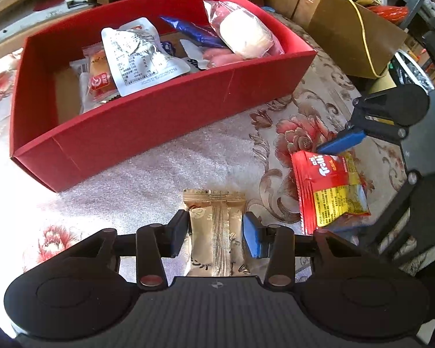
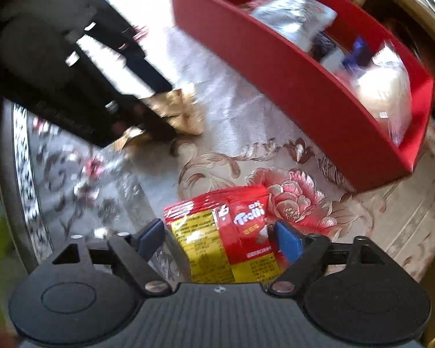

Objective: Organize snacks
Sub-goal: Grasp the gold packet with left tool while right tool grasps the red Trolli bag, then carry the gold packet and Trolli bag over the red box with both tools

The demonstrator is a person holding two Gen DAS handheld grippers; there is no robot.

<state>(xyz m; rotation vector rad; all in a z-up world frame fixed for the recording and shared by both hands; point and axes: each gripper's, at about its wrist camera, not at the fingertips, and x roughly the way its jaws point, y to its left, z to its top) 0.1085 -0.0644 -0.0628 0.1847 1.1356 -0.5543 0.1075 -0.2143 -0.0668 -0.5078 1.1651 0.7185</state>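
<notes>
The left tongs (image 1: 214, 232) straddle a beige foil-wrapped snack packet (image 1: 214, 232) lying on the floral-clothed counter (image 1: 148, 171), pads beside its edges, though contact is unclear. The right tongs (image 2: 217, 239) bracket a red-and-yellow Trolli candy bag (image 2: 226, 232) near the counter's edge. The red cardboard box (image 1: 148, 127) holding wrapped snacks sits toward the counter's middle.

left gripper (image 1: 214, 232) fingers spread; right gripper (image 2: 217, 239) likewise
</notes>
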